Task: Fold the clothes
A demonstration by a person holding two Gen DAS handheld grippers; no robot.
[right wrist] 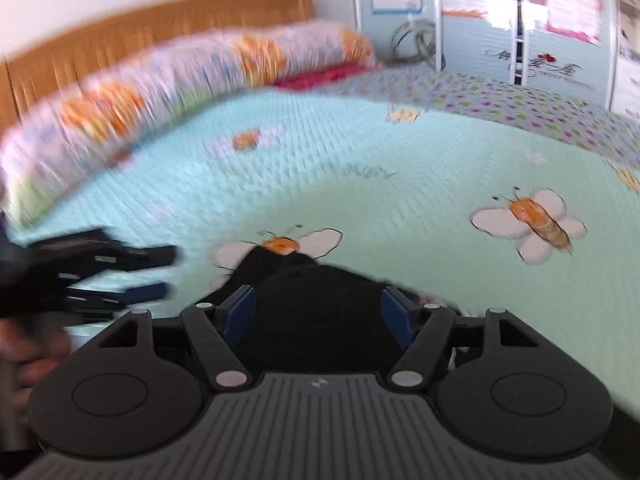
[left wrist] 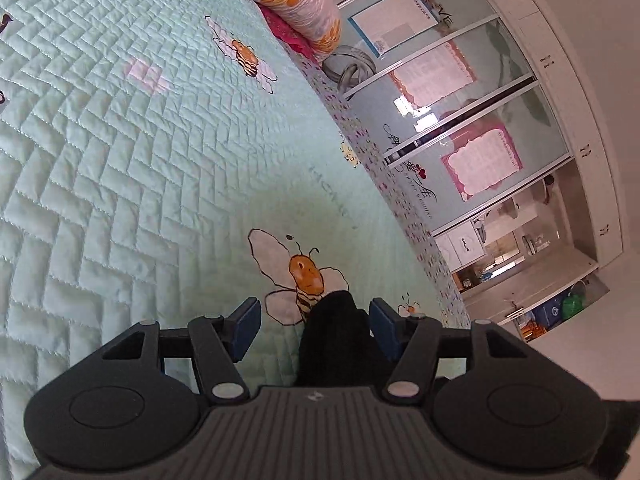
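Looking at it, the black garment (right wrist: 316,312) sits bunched on the quilt (left wrist: 140,160) near its front edge, between the wide-open right gripper (right wrist: 318,312) fingers, left gripper (left wrist: 316,328) also spread, both gripping nothing yet.

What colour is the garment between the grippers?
Black garment, clearest in the left wrist view.

A black garment (right wrist: 312,304) lies bunched on the mint bee-print quilt (right wrist: 400,184).

matt quilted cloth bedspread (left wrist: 140,160), black cloth garment (left wrist: 336,344)
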